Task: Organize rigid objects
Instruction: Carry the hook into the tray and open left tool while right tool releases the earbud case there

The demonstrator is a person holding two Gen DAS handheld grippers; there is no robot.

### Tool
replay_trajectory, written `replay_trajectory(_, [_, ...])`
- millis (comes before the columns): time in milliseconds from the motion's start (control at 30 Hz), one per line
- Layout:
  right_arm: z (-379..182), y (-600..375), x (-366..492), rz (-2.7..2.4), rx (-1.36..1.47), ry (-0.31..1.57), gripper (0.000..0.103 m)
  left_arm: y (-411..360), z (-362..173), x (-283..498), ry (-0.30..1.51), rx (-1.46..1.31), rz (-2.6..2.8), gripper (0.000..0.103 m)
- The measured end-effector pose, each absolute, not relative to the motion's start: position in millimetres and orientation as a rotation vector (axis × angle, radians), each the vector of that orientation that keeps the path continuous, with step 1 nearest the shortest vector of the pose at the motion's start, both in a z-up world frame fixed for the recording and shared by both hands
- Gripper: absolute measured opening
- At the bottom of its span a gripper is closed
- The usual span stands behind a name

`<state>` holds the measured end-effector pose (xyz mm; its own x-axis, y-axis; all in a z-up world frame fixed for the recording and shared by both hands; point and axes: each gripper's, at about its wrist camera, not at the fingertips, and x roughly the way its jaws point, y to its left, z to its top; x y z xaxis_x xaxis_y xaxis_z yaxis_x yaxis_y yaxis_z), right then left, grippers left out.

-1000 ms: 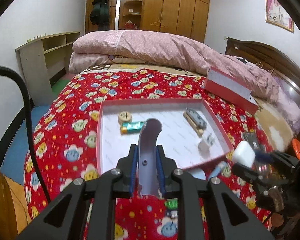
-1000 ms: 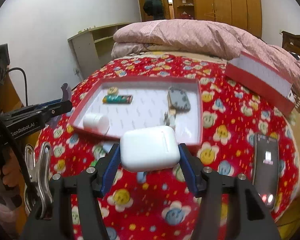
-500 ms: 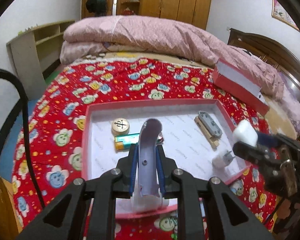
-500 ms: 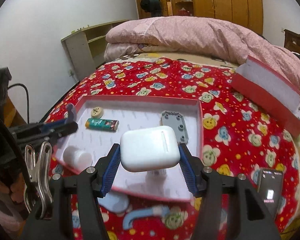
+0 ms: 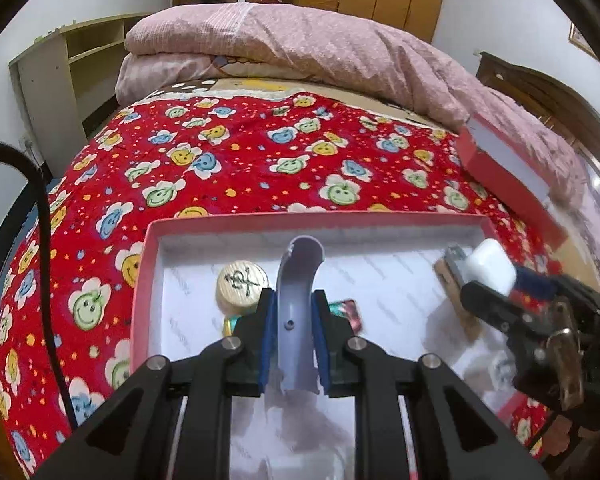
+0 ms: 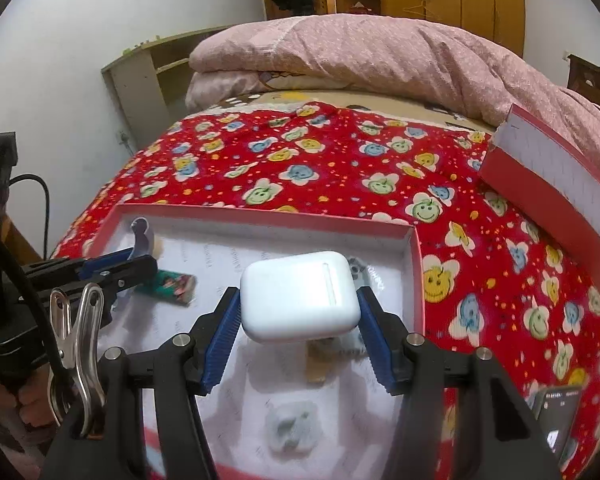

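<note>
We now have both grippers over the red box point(image 5: 144, 264), vs. short of it 1 s ago. Right gripper point(image 6: 298, 320) grips white earbud case point(image 6: 300, 294); left gripper point(image 5: 294, 338) clamps grey curved piece point(image 5: 296, 300). Drop looks next.

Left gripper point(image 5: 294, 322) clamps a curved grey plastic piece point(image 5: 298, 280) above a red-rimmed tray point(image 5: 148, 280) holding a gold coin-like disc point(image 5: 242, 284); at right, the right gripper point(image 5: 496, 280) carries a white case point(image 5: 490, 266).
</note>
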<state>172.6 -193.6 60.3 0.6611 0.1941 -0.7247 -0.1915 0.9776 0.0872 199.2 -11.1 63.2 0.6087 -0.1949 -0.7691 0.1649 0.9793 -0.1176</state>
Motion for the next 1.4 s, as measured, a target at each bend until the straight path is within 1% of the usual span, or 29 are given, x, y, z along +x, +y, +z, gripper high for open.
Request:
replay_trajectory(267, [44.8, -200.0, 193.8, 0.193, 0.009, 0.841, 0.059, -11.7, 53.3, 214.1, 0.902, -0.041, -0.194, 0.019])
replay_trajectory(600, [42.9, -203.5, 197.3, 0.188, 0.019, 0.827, 0.059, -16.7, 52.3, 213.2, 0.886, -0.015, -0.184, 0.019])
replay_trajectory(700, [39.4, -202.8, 199.5, 0.187, 0.011, 0.849, 0.058, -16.5, 52.5, 213.5, 0.886, -0.009, -0.187, 0.020])
replay_trajectory(733, [38.4, -202.2, 199.7, 0.181, 0.002, 0.849, 0.058, -16.1, 52.6, 213.5, 0.887, -0.012, -0.192, 0.025])
replay_trajectory(767, [37.9, -201.5, 199.5, 0.178, -0.008, 0.844, 0.059, -15.7, 53.0, 213.9, 0.888, -0.013, -0.195, 0.034])
replay_trajectory(800, [37.7, -200.5, 199.2, 0.177, -0.012, 0.841, 0.059, -16.0, 53.5, 213.3, 0.888, -0.013, -0.191, 0.040])
replay_trajectory(833, [38.3, -201.1, 199.4, 0.177, -0.008, 0.843, 0.059, -16.1, 54.1, 213.0, 0.888, -0.009, -0.180, 0.050])
replay_trajectory(867, [38.8, -201.1, 199.4, 0.178, -0.001, 0.845, 0.059, -16.2, 55.0, 212.2, 0.884, -0.004, -0.171, 0.053])
replay_trajectory(967, [42.4, -203.3, 198.3, 0.182, 0.023, 0.841, 0.059, -16.4, 58.4, 209.0, 0.873, 0.006, -0.164, 0.054])
replay_trajectory(1033, [46.2, -203.6, 195.7, 0.177, 0.022, 0.827, 0.060, -17.2, 60.5, 207.0, 0.872, 0.011, -0.161, 0.059])
replay_trajectory(1167, [56.4, -203.5, 187.7, 0.187, 0.017, 0.793, 0.069, -18.9, 66.7, 201.9, 0.854, 0.027, -0.141, 0.064])
replay_trajectory(1300, [64.9, -199.8, 179.7, 0.196, 0.001, 0.763, 0.076, -19.0, 74.2, 194.7, 0.837, 0.037, -0.132, 0.069])
replay_trajectory(1400, [70.0, -197.8, 173.4, 0.201, -0.002, 0.745, 0.077, -19.5, 80.4, 187.6, 0.824, 0.046, -0.132, 0.074])
